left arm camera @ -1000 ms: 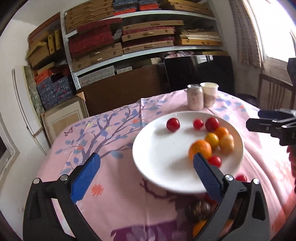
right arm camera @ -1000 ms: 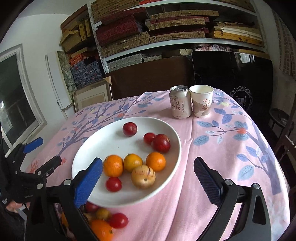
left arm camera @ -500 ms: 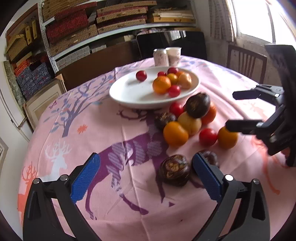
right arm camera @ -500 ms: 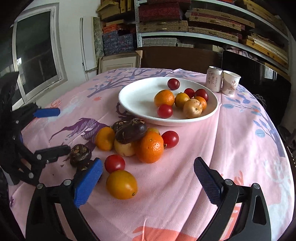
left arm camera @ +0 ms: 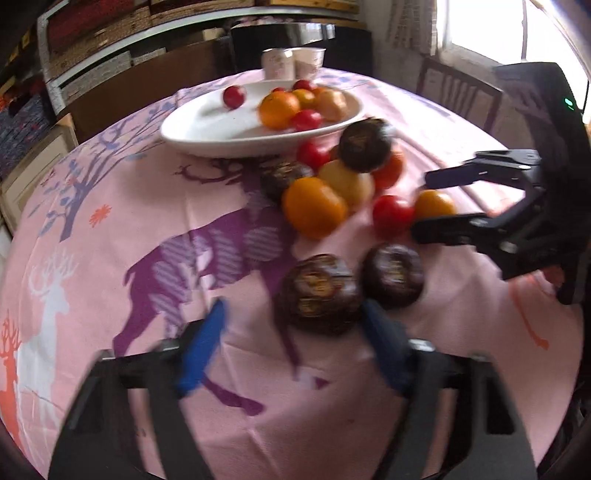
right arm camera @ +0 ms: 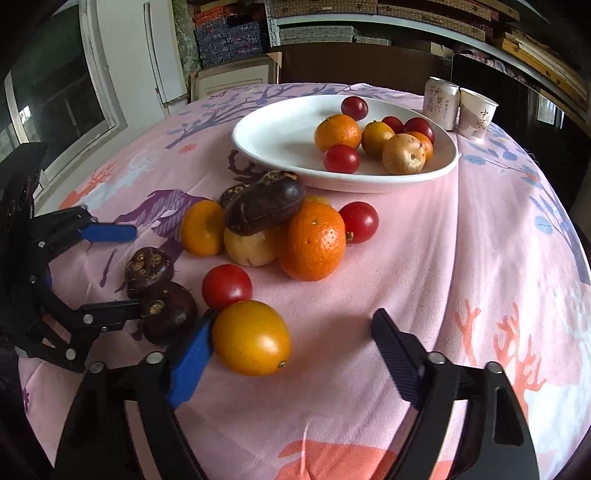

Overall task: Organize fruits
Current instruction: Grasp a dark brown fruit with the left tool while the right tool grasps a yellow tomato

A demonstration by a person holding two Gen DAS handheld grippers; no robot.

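yellow-orange fruit [right arm camera: 252, 338] lay betw. right gripper [right arm camera: 291, 350] jaws, closing, ungripped; left gripper [left arm camera: 295, 332] jaws closing round dark fruit [left arm camera: 319, 293], ungripped.

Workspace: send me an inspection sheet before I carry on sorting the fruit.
Surface: pink printed tablecloth, no spills seen.
Job's things: white plate holds several fruits; loose fruit pile lies beside it, two dark fruits nearer the camera.
Clutter: can and paper cup behind the plate.
Grippers: left gripper has just been closing, fingers around a dark fruit, not pressing; right gripper has just been closing, one finger against a yellow fruit, the other clear.
Cables: nothing seen.
Surroundings: stacked shelves, window, chair.
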